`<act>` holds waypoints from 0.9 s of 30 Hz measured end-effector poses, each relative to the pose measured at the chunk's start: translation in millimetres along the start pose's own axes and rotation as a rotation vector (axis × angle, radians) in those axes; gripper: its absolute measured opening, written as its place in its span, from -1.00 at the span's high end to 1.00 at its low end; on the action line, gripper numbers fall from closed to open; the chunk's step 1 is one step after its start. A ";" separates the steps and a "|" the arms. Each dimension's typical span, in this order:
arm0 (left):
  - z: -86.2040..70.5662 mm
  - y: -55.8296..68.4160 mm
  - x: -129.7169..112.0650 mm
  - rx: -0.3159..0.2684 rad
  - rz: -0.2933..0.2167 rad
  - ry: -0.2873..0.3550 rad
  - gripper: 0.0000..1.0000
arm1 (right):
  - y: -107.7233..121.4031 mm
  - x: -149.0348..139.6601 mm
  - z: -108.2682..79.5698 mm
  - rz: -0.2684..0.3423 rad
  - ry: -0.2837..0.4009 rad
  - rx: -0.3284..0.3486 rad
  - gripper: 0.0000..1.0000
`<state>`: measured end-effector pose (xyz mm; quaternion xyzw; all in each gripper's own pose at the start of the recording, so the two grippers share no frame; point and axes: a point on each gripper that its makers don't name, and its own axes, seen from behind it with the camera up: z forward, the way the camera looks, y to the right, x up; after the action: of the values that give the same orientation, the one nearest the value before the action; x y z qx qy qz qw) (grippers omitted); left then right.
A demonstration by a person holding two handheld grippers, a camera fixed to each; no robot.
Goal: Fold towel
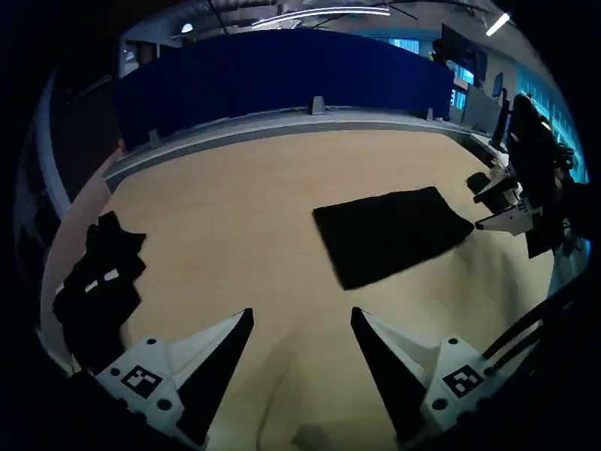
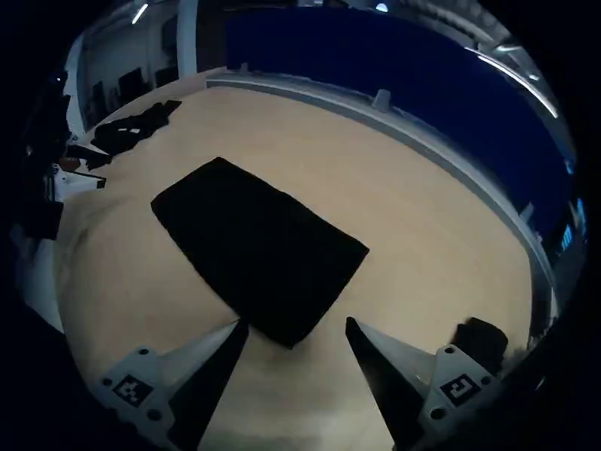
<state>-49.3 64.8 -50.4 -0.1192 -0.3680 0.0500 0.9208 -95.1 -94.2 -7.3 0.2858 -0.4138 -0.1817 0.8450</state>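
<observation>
Nearly done, perhaps 1 more fold

To fold the black rectangular cloth towel (image 2: 259, 244) once more, pinch 1 near corner per side, low against the pale wooden surface (image 2: 421, 225), and lift both evenly so the layers don't slide. The towel lies flat, apparently folded already. Its near corner sits just ahead of the right hand-held gripper (image 2: 294, 322), between the 2 spread fingers — not gripped. The left hand-held gripper (image 1: 300, 311), fingers likewise apart and empty, is well apart from the towel.
</observation>
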 end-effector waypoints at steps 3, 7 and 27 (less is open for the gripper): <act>-14.8 -6.6 -10.1 0.031 -0.037 -0.003 -0.93 | -1.3 -1.0 1.7 -0.025 -0.009 0.019 -1.00; -33.9 -15.9 -24.5 0.074 -0.072 -0.008 -0.93 | -4.9 -6.8 2.2 -0.075 -0.028 0.050 -1.00; -93.0 -38.7 -72.6 0.189 -0.192 -0.030 -0.93 | -10.8 -29.5 9.2 -0.177 -0.087 0.135 -0.35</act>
<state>-37.6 -2.7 -154.0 0.0046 -0.3852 -0.0022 0.9228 -120.7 -89.6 -27.0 0.3692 -0.4344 -0.2397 0.7859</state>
